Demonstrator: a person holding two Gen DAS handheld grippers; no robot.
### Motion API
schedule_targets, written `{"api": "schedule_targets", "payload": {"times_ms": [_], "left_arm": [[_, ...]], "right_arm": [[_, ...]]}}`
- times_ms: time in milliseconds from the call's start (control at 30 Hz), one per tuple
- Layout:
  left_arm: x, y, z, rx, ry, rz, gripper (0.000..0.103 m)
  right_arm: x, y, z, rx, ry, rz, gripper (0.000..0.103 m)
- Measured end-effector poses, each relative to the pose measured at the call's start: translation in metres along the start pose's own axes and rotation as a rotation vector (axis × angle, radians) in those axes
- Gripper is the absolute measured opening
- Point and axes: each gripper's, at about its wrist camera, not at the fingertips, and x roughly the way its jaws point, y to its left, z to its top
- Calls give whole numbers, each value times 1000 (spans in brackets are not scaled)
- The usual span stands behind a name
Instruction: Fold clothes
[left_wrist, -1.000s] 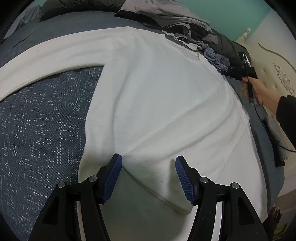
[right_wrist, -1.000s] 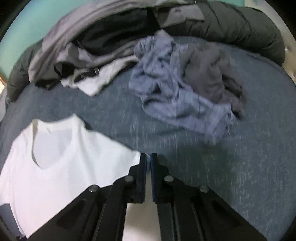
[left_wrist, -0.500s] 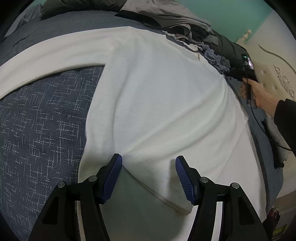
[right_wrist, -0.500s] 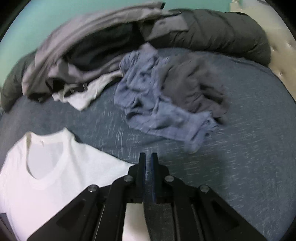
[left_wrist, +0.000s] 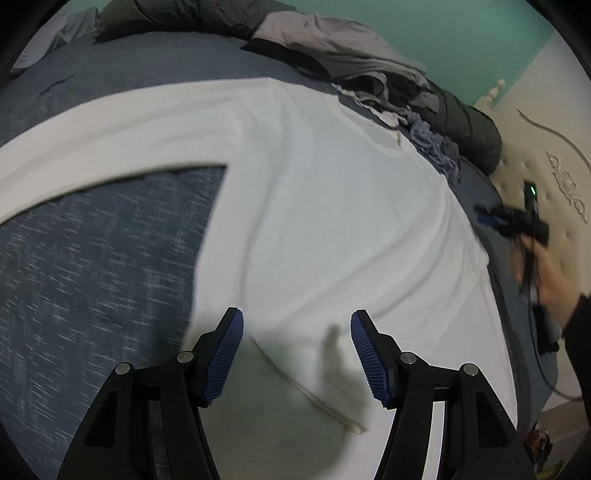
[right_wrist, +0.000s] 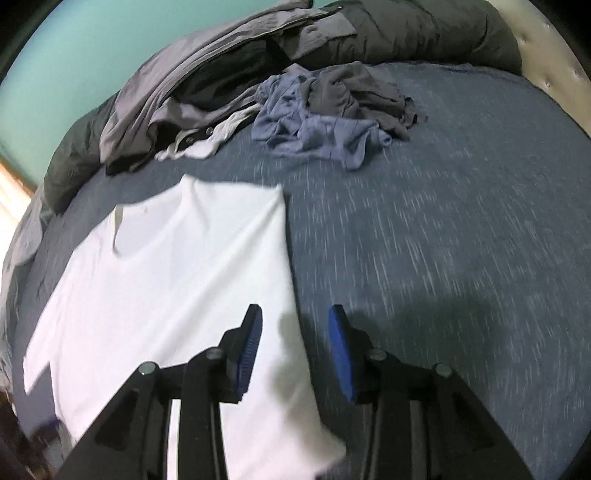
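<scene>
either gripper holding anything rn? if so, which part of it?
Nothing held. Left gripper is open above the white shirt, pads clear of it. Right gripper jaws are opening over the shirt's side edge, not pinching it.

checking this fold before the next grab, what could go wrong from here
1. The right gripper is opening astride the white shirt's folded edge, nothing pinched; closing there may catch the bedspread too.
2. The left gripper hangs open over a creased hem; a grab there could bunch the wrinkles.
3. The loose clothes pile lies near the collar and could snag a sleeve.
</scene>
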Motion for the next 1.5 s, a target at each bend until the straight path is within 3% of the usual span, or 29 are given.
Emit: {"api": "schedule_targets", "payload": {"times_ms": [133, 333, 467, 567, 667, 867, 1167, 1367, 1500], "left_arm": [[3, 12, 6, -6, 0, 25, 64], [16, 11, 3, 17, 36, 1, 62], [16, 3, 1, 64, 51, -12, 40], [18, 3, -1, 77, 62, -21, 28], [18, 2, -2, 86, 63, -18, 23], [12, 3, -1, 87, 49, -2, 22], [3, 27, 2, 17, 43, 36, 23], [-1, 49, 10, -96, 25, -35, 23], [0, 53, 21, -112, 5, -59, 22]], "right_arm": [[-5, 17, -16, -56, 9, -5, 38], [0, 76, -14, -170, 77, 95, 41], [12, 113, -12, -211, 131, 138, 42], [23, 137, -16, -253, 160, 128, 42], [34, 153, -18, -279, 179, 121, 42], [56, 166, -22, -262, 224, 54, 42], [53, 162, -28, -237, 222, 56, 42], [44, 160, -32, -219, 212, 82, 42], [38, 158, -32, -206, 199, 94, 42]]}}
